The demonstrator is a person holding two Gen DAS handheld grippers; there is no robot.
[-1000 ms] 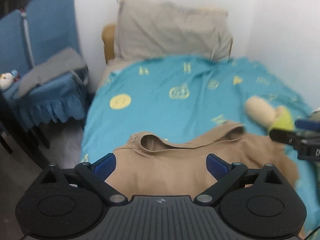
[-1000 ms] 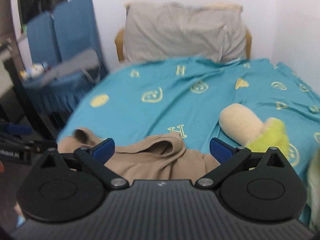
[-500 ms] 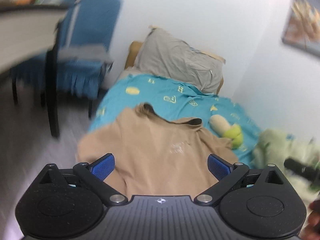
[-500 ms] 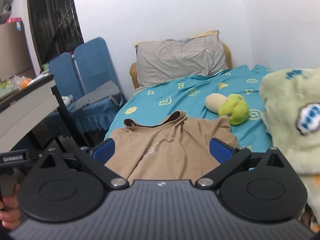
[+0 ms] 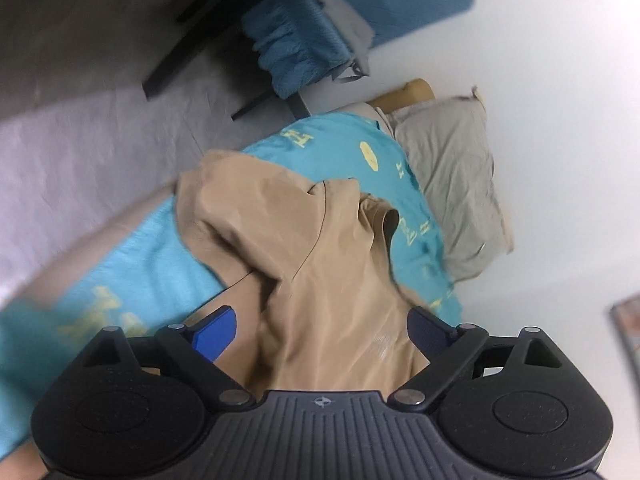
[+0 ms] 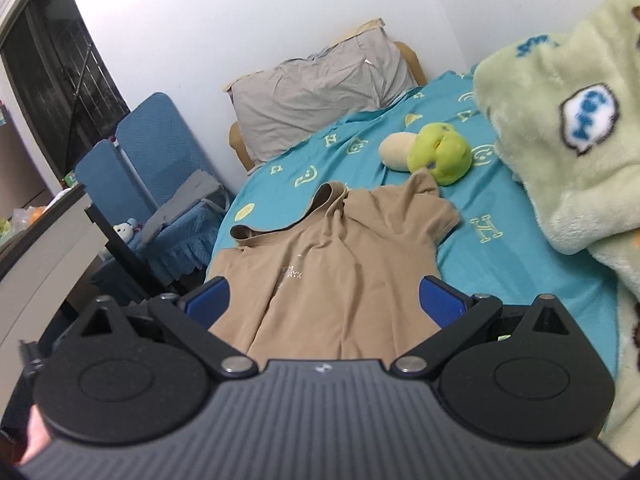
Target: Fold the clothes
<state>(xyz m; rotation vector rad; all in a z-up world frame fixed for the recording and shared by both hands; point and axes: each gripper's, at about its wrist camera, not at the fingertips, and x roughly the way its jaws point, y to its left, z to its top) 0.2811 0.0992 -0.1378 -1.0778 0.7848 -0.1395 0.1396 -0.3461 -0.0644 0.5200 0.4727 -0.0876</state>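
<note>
A tan short-sleeved T-shirt (image 6: 340, 264) lies spread on the teal bed sheet (image 6: 500, 280), collar toward the pillow, with small pale print on the chest. In the left wrist view the shirt (image 5: 320, 264) is rumpled, with one sleeve bunched at the left bed edge. My left gripper (image 5: 322, 330) is open above the shirt's lower part, and the view is rolled sideways. My right gripper (image 6: 324, 304) is open over the shirt's hem. Neither holds cloth.
A grey pillow (image 6: 320, 92) lies at the head of the bed. A green and cream plush toy (image 6: 432, 152) sits beyond the shirt. A fluffy pale-green blanket (image 6: 568, 152) is heaped at the right. Blue chairs (image 6: 152, 168) and a desk edge (image 6: 44, 248) stand left of the bed.
Both grippers have pulled back from the bed, so the whole shirt now shows. The left gripper has rolled sideways. Both stay open.
</note>
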